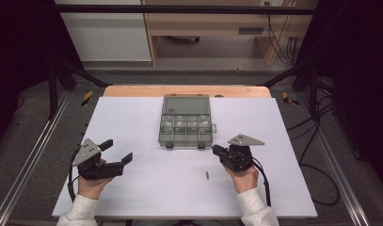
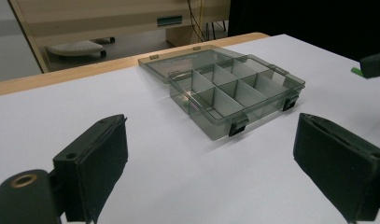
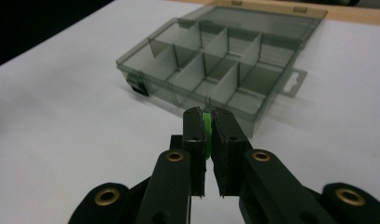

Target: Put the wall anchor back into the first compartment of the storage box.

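Observation:
A clear grey compartment box (image 1: pixel 163 126) lies open in the middle of the white table, its lid (image 1: pixel 186 102) folded back flat behind it. My right gripper (image 1: pixel 216 150) hovers just right of the box's front corner. Its jaws are shut on a small green piece (image 3: pixel 207 125), and the box (image 3: pixel 215 60) lies just beyond its tips (image 3: pixel 206 112). A second small green piece (image 1: pixel 207 175) lies on the table, left of my right hand. My left gripper (image 1: pixel 117 150) rests at the front left, open with nothing between its jaws (image 2: pixel 210 120), facing the box (image 2: pixel 234 88).
The white sheet (image 1: pixel 132 117) covers the table, with a wooden edge (image 1: pixel 187 90) at the far side. Metal rails and cables run along both sides of the table. My right gripper's tip (image 2: pixel 376 63) shows at the right edge of the left gripper view.

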{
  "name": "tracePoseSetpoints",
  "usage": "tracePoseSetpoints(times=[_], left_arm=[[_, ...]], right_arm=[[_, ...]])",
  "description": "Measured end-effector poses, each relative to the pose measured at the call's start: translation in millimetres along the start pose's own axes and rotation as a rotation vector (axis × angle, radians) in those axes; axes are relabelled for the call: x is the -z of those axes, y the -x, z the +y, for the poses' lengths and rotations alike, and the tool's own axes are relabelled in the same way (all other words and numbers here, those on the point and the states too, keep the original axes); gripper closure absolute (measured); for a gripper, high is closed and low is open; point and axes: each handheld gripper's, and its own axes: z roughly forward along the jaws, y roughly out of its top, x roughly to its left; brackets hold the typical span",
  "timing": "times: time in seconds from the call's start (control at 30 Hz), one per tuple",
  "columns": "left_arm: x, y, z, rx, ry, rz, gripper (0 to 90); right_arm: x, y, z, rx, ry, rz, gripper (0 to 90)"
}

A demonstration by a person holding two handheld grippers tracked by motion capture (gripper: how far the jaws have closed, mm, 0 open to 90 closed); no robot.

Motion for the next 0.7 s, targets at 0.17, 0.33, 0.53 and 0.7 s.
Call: tracePoseSetpoints(times=[0.17, 0.33, 0.53, 0.7], left_arm=[[0.1, 0.1, -0.1, -0.004, 0.002, -0.004, 9.8], [0.3, 0.1, -0.1, 0.002, 0.009, -0.007, 9.8], [1.3, -0.4, 0.1, -0.007, 0.014, -0.016, 9.7], [1.0, -0.3, 0.0, -0.008, 0.013, -0.017, 9.6]], right_arm=[[-8.2, -3.3, 17.7, 0.010, 0.032, 0.006, 84.6], [-18.3, -5.4, 35.3, 0.011, 0.052, 0.008, 84.6], [-31.7, -7.8, 51.7, 0.015, 0.075, 0.019, 84.6], [-40.8, -10.7, 64.2, 0.019, 0.087, 0.017, 84.6]])
